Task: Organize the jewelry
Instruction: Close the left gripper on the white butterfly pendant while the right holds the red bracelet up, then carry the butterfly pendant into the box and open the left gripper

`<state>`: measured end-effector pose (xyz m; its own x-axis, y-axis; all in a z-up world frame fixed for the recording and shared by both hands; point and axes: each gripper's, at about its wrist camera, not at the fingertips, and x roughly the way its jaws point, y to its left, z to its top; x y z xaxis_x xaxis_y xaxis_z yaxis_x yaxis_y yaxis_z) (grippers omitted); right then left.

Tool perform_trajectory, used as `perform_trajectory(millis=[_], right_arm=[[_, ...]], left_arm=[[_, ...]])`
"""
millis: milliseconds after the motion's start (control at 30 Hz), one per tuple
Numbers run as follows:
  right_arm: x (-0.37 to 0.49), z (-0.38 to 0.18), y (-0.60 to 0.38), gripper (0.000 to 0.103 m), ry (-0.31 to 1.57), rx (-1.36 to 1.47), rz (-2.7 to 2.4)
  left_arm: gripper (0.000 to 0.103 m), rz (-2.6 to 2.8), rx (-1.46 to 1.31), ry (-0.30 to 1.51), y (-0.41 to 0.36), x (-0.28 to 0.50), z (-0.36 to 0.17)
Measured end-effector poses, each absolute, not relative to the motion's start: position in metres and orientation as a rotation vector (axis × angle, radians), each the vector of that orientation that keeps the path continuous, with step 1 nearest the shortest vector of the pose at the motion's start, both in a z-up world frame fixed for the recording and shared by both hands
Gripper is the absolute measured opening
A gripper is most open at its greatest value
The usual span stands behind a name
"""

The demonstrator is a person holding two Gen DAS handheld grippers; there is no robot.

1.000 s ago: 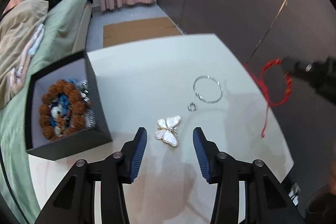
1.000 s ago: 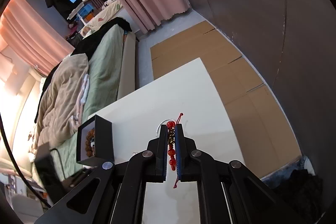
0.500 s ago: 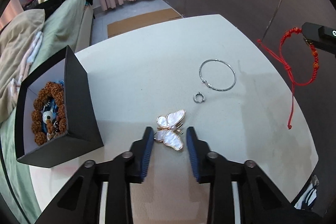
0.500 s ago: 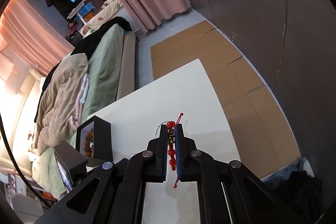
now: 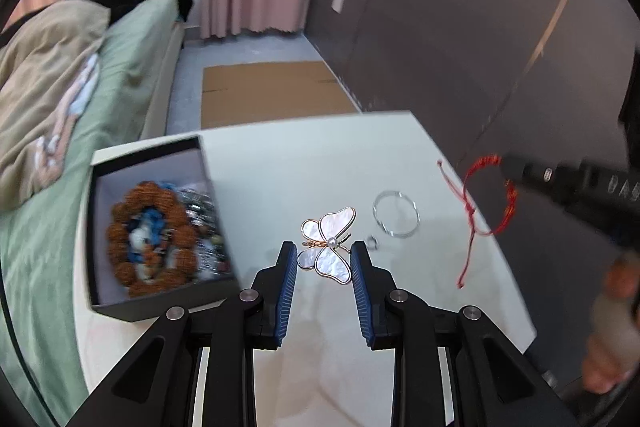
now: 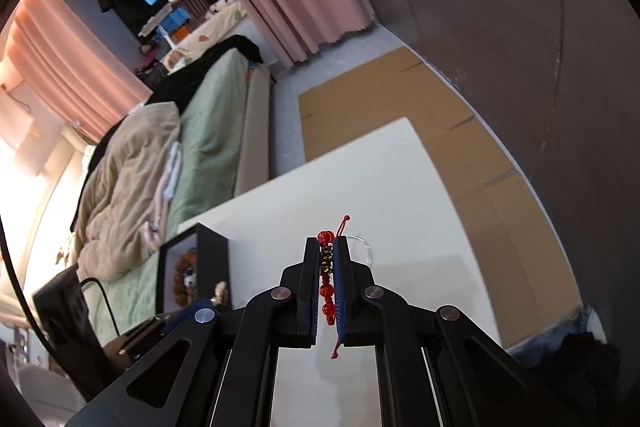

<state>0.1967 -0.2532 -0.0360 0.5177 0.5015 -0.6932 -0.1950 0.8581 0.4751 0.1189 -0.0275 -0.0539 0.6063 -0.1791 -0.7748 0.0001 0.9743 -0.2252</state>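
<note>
My left gripper (image 5: 323, 250) is shut on a white butterfly brooch (image 5: 329, 243) with a gold rim and holds it above the white table (image 5: 304, 167). A black jewelry box (image 5: 158, 227) with a brown bead bracelet and other pieces stands left of it. A silver bangle (image 5: 396, 214) and a small silver ring (image 5: 372, 242) lie on the table to the right. My right gripper (image 6: 327, 247) is shut on a red bead bracelet (image 6: 326, 281); in the left wrist view the bracelet (image 5: 490, 199) hangs off the table's right edge.
A bed with a green cover (image 5: 80, 99) runs along the table's left side. Cardboard (image 5: 268, 91) lies on the floor beyond the table. A dark wall (image 5: 460, 27) is close on the right. The box also shows in the right wrist view (image 6: 192, 275).
My left gripper has closed on the butterfly brooch and lifted it off the table, turning toward the box. The right gripper has kept hold of the red bracelet.
</note>
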Motion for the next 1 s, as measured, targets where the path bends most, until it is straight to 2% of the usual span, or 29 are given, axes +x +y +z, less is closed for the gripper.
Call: perform_trajectory(millis=[267,833,900,933,967,1000], right_arm=[[0.197,-0.024,-0.219,0.008,0.884,0.383,0.506],[0.197,-0.018,-0.142,0.008,0.820,0.402,0.677],[0.196,-0.018,-0.134,0.008,0.817,0.409,0.701],[0.197,-0.018,-0.129,0.008,0.814,0.412,0.717],[0.197,-0.018,-0.126,0.008,0.812,0.415,0.725],[0.197,-0.018,-0.122,0.008,0.810,0.420,0.737]], left_arm=[[0.029,-0.036,-0.290,0.860,0.022,0.116,-0.040],[0.030,0.149,-0.459,0.895,0.108,0.126,-0.055],[0.043,0.139,-0.518,0.880,0.116,0.124,-0.053],[0.056,0.143,-0.541,0.867,0.120,0.122,-0.051],[0.065,0.152,-0.552,0.851,0.124,0.120,-0.048],[0.066,0.158,-0.557,0.837,0.125,0.119,-0.046]])
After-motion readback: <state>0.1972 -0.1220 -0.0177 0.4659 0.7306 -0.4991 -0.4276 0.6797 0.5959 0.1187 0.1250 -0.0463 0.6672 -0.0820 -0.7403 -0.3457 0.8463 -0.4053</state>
